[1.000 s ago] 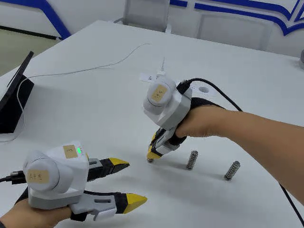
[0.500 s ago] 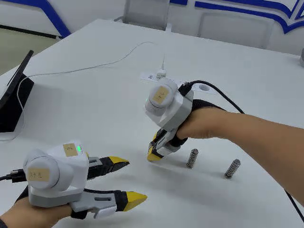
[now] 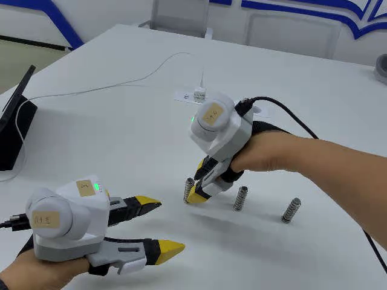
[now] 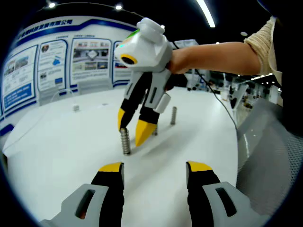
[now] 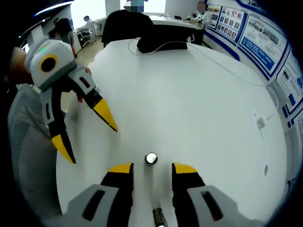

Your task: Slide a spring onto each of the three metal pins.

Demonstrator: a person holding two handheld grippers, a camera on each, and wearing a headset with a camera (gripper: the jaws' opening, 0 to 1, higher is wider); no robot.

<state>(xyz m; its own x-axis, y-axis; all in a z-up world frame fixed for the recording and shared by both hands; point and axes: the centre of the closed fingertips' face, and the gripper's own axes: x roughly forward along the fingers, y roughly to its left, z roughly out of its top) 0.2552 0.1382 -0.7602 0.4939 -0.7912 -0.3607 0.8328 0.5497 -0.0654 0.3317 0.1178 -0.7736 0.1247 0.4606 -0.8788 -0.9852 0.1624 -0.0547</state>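
While the left gripper (image 3: 162,226) hovers nearest the person, jaws spread and empty, the right gripper (image 4: 132,127) hangs beyond it, jaws parted around nothing, one tip just beside the first spring (image 3: 189,190). That spring stands upright on the table (image 3: 121,139), a shiny pin head (image 5: 151,158) in its top. A second spring (image 3: 240,197) and a third spring (image 3: 291,209) stand farther right. A sideways drift of that tip could catch the coil and topple it.

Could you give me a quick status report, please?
Left gripper open, low. Right gripper open at left spring. Middle spring, right spring upright. Nothing in the way.
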